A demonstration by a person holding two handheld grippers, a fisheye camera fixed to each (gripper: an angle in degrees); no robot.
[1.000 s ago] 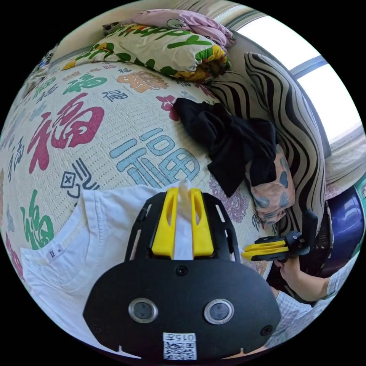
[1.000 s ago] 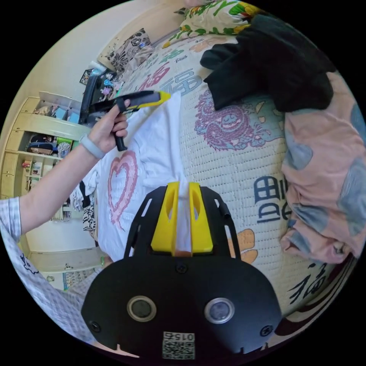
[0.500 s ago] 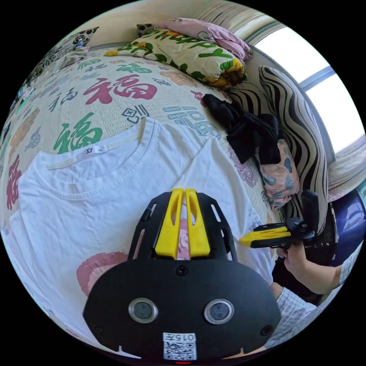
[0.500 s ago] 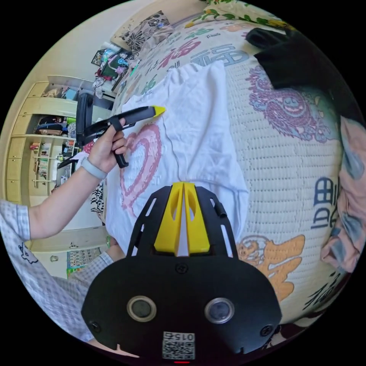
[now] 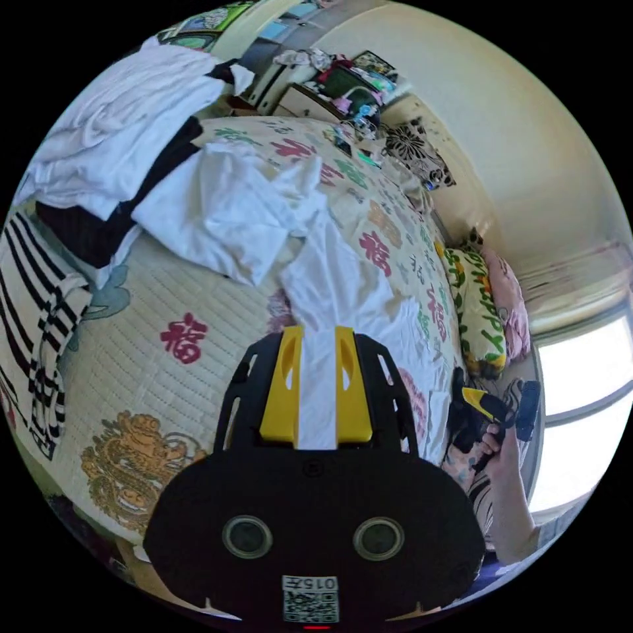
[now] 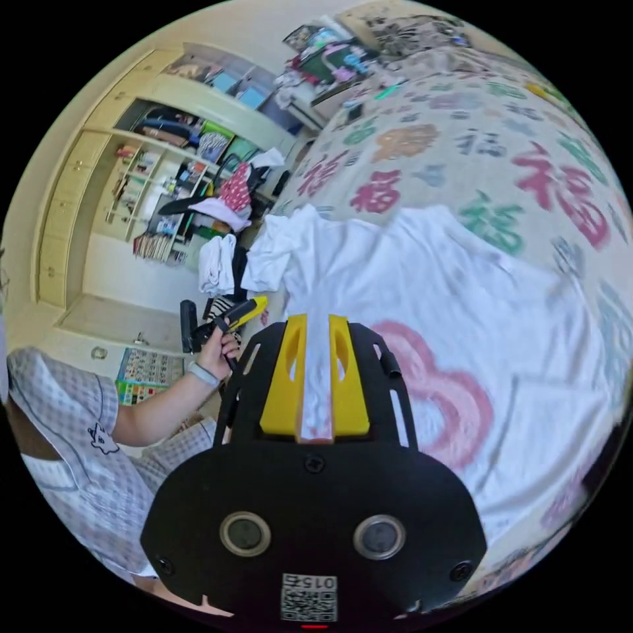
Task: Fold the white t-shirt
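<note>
White t-shirt [image 6: 461, 310] lies on the bed [image 5: 132, 369]; both grippers' [image 5: 315, 343] [image 6: 316, 330] fingers apart, holding nothing; soft, light cloth, best gripped at the edges.

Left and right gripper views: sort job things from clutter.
Job: white t-shirt with pink heart; left gripper; right gripper.

Lying about: crumpled white clothes; striped garment; flowered pillow; shelves.

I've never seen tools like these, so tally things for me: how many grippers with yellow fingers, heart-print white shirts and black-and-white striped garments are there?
Grippers with yellow fingers: 2, the left gripper and the right gripper
White t-shirt with a heart print: 1
Striped garment: 1
Total: 4
</note>
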